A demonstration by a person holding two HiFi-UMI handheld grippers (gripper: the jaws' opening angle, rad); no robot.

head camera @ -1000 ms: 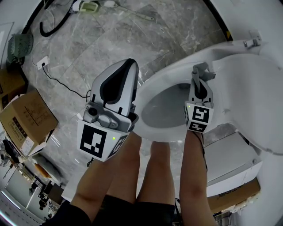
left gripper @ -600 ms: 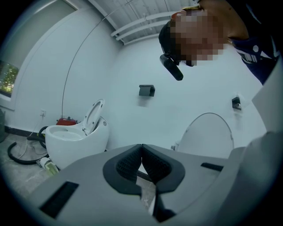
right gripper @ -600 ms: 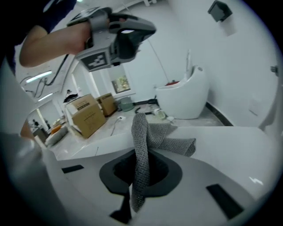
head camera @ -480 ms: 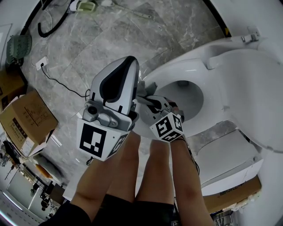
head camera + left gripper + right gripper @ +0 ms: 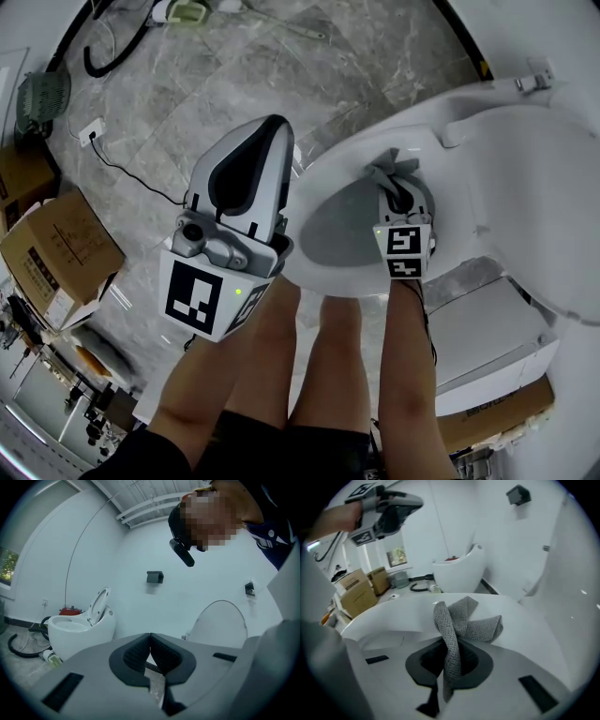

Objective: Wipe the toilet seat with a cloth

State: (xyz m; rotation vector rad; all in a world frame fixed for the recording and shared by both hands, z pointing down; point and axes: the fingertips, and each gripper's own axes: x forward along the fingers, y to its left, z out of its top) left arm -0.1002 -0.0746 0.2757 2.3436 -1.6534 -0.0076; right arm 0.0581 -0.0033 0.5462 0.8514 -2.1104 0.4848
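1. The step in hand was judged to be the wiping stroke itself. The grey cloth (image 5: 389,171) was seen set against the rear inner edge of the toilet seat (image 5: 361,141), just beside the bowl opening (image 5: 337,230).
2. The right gripper (image 5: 401,190) was found clenched on the cloth. In the right gripper view, a twisted strand of it was seen running down between the two dark pads (image 5: 423,660), so only a narrow part was gripped.
3. For a good stroke, it was judged that the loose folds should be laid flat on the seat and pressed down lightly. The curve of the rim should be followed rather than cut across, with the hard jaw tips held off the white surface.
4. Because only a thin strand was held, a slip was judged possible under a hard drag, and a slow, even pull was thought safer.
5. The left gripper (image 5: 270,131) was seen with its jaws closed together on nothing. It was held up over the floor (image 5: 187,84) to the left of the toilet, well apart from the cloth.
6. Relative to the right gripper, the bulk of the cloth was fanned out just beyond the jaw tips and appeared to rest on the seat. Its tail was drawn back between the pads toward the gripper's body.
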